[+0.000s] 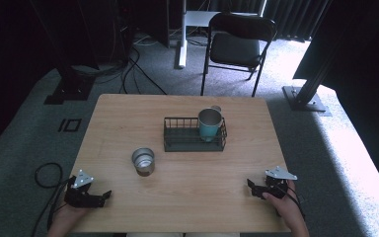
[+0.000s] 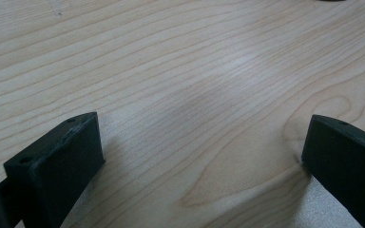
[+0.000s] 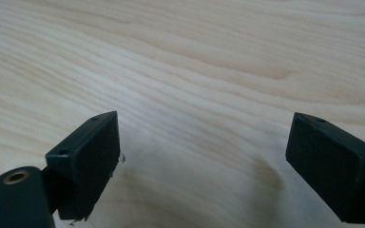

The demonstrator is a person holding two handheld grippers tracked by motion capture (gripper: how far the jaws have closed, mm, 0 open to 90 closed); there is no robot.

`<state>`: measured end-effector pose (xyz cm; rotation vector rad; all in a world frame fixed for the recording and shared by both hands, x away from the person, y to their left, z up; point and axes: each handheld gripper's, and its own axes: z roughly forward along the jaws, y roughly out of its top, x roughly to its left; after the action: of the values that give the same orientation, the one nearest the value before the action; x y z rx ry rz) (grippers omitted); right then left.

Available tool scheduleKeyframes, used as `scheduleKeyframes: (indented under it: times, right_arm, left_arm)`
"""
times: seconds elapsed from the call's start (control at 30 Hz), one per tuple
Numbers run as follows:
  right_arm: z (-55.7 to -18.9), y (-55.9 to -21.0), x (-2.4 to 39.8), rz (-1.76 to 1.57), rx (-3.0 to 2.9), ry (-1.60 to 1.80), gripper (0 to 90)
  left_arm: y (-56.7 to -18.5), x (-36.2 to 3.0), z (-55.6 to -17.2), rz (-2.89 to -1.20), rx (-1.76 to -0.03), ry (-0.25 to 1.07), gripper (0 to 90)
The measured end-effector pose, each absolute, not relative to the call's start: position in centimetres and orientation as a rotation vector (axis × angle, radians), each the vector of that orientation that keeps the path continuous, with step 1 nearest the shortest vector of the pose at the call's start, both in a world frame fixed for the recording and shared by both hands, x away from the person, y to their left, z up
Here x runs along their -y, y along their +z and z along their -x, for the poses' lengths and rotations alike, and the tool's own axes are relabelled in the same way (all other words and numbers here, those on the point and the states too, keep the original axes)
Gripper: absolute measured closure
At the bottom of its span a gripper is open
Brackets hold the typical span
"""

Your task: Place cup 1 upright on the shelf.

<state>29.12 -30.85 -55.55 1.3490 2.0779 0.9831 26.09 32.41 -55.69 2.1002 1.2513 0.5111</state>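
My left tool (image 1: 101,196) rests at about seven o'clock on the bench (image 1: 128,113), its jaws spread wide apart with bare wood grain between them in the left gripper view. My right tool (image 1: 254,187) sits at about five o'clock, jaws likewise apart and holding nothing. The small metal cup (image 1: 143,161) stands upright near the bench's middle, toward one o'clock from my left tool and well apart from it. Beyond it, toward twelve o'clock, a black wire basket (image 1: 180,139) holds a teal mug (image 1: 210,124) upright in its right end. A black folding chair (image 1: 237,44) stands on the carpet past the far edge.
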Motion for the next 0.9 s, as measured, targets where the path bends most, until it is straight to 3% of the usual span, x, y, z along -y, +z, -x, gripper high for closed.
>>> scheduleKeyframes:
  times: [0.9]
  right_arm:
    - [-27.9, -55.8, 33.1, -1.427, -2.107, 0.923, 13.3]
  left_arm:
    - [-55.7, -32.4, -26.1, -2.101, -1.251, 0.512, 0.4]
